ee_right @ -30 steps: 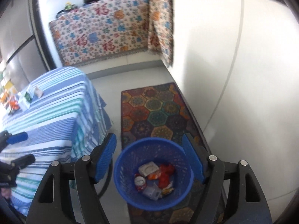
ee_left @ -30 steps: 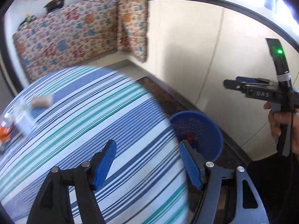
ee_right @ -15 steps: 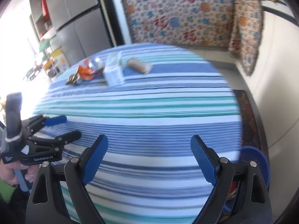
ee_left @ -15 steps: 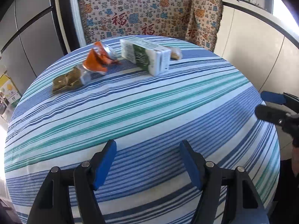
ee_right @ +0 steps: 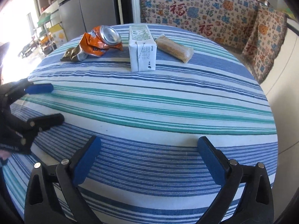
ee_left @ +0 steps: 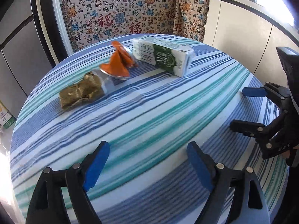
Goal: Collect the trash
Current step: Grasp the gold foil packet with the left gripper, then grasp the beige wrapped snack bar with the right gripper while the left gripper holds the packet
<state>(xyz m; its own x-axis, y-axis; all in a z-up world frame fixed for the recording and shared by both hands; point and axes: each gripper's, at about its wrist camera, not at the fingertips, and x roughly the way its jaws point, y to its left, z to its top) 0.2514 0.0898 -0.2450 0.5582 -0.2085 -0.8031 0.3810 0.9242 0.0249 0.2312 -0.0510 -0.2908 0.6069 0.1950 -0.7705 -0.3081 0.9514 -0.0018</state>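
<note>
Trash count: four bits on the striped bench (ee_right: 168,100), upper middle of frame: one crushed orange can (ee_right: 101,41), one brown wrapper (ee_right: 73,55), one white-green carton (ee_right: 142,48), one wrapped biscuit bar (ee_right: 174,48). Left tool (ee_left: 147,166) and right tool (ee_right: 149,160) both gape wide, holding nothing.

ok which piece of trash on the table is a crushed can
The orange can, crumpled with its silver top showing. It lies between the brown wrapper and the white carton.
</note>
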